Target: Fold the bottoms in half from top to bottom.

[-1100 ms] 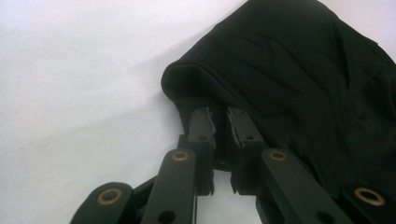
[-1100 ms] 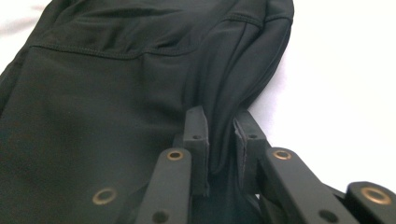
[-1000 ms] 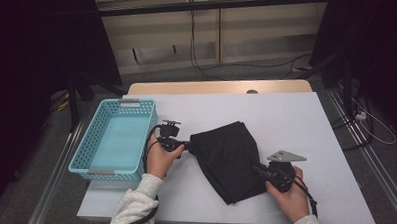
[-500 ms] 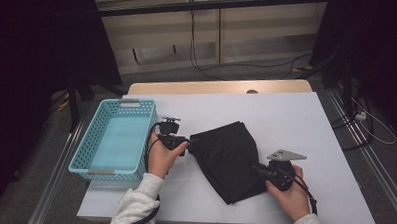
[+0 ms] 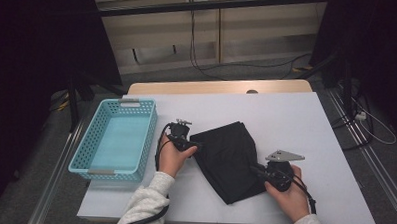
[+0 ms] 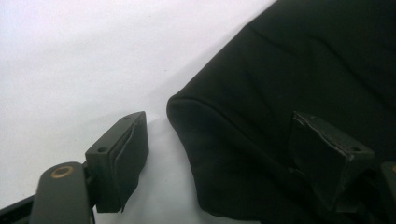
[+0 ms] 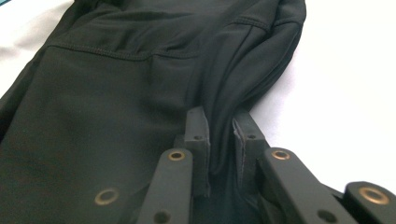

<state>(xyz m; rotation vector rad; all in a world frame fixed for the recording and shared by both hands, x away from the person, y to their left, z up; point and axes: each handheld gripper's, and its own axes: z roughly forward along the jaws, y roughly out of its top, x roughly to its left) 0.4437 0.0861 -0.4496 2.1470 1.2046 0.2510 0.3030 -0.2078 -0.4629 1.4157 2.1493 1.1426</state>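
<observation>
With my right claw (image 7: 219, 140) pinching a fold of the black garment (image 5: 230, 158) mid-table, I should slide my wide-open left claw (image 6: 229, 154) fully over its near corner before closing.

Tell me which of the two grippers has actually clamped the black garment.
The right gripper: it pinches a fold of the black garment. The left gripper is open, straddling the garment's edge.

Probably a lab: white table (image 5: 296, 120), dark curtains (image 5: 38, 46), loose floor cables (image 5: 268, 64).
</observation>
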